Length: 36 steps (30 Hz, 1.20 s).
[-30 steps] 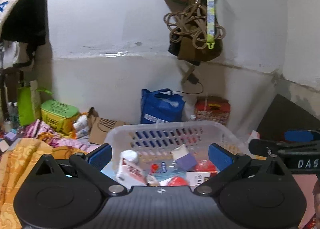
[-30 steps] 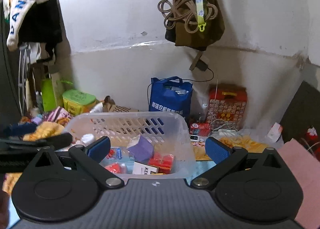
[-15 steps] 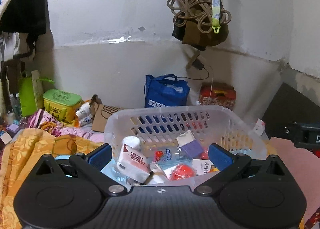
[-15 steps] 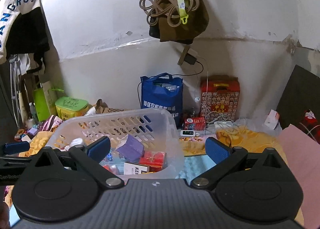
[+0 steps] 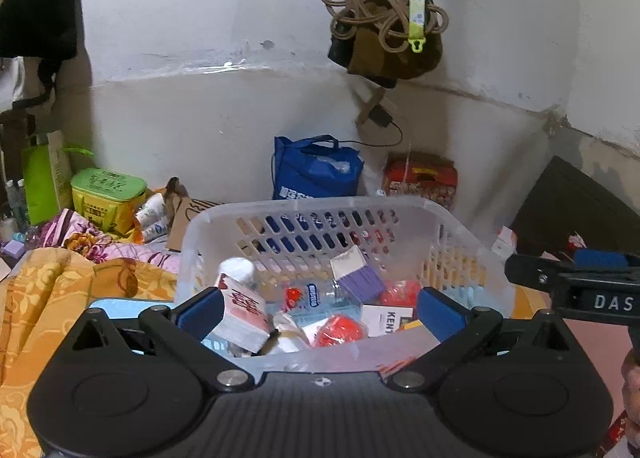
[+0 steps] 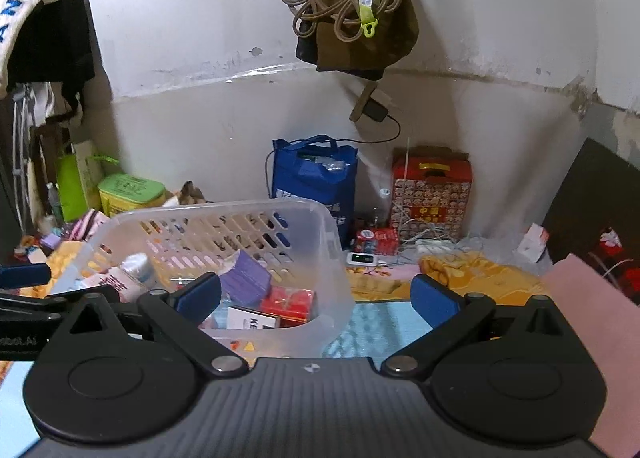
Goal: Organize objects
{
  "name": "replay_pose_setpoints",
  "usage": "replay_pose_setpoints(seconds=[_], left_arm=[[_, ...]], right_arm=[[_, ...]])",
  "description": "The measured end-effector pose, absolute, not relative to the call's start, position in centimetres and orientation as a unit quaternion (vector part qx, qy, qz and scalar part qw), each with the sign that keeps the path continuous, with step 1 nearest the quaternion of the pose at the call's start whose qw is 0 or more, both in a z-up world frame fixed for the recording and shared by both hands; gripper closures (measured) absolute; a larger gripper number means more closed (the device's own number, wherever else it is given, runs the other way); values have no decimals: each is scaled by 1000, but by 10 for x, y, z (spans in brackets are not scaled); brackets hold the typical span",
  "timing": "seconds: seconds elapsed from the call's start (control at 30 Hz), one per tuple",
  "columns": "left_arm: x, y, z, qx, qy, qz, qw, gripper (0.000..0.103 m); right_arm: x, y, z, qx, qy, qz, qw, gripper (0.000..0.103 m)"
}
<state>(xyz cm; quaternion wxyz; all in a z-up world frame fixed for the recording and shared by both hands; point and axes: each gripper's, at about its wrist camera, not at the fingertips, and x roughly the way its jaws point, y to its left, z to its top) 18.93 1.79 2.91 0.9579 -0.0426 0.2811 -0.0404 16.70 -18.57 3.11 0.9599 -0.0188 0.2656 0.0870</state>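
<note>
A clear plastic basket [image 5: 464,234] [image 6: 332,234] stands in front of both grippers. It holds several items: a purple box [image 5: 362,280] [image 6: 248,276], a white carton with red print [image 5: 242,308], a small bottle [image 5: 312,296], a red packet [image 5: 340,330] and a red box [image 6: 288,304]. My left gripper [image 5: 320,314] is open and empty, its fingers astride the basket's near rim. My right gripper [image 6: 316,298] is open and empty at the basket's right corner. Each gripper shows at the edge of the other's view.
A blue bag [image 5: 316,169] [image 6: 314,173] and a red patterned box [image 6: 430,187] stand against the white wall. A green and yellow tub [image 5: 108,193] sits at left. Orange floral cloth [image 5: 48,298] and a pink sheet [image 6: 592,330] flank the basket. Cords hang overhead [image 6: 340,9].
The left gripper has come closer over the basket's near rim, so the items show larger. The right gripper has swung back left, with the basket nearer and the left gripper in view again.
</note>
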Motion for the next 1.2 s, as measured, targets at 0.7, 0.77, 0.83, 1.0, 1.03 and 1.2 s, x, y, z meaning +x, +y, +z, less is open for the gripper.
replay_pose_setpoints(seconds=[0.7,0.77,0.83,1.0,1.03,1.2], left_arm=[[188,24,31,-47,282,-51,957,0],[187,23,31,-48,280,-50,957,0],[188,23,31,-49,282,-51,957,0],[190,19,28,-43,286,-46,956,0],[189,19,28,-42,286,-45,956,0],[188,19,29,-43,285,-43,957,0]], right_arm=[[171,-184,28,-29,295,74,952,0],[171,-187,28,-21,297,77,951,0],[172,-189,28,-14,303,80,949,0],[173,-192,27,-8,308,82,948,0],[173,-192,27,-8,308,82,948,0],[172,-190,26,-12,310,91,946,0]])
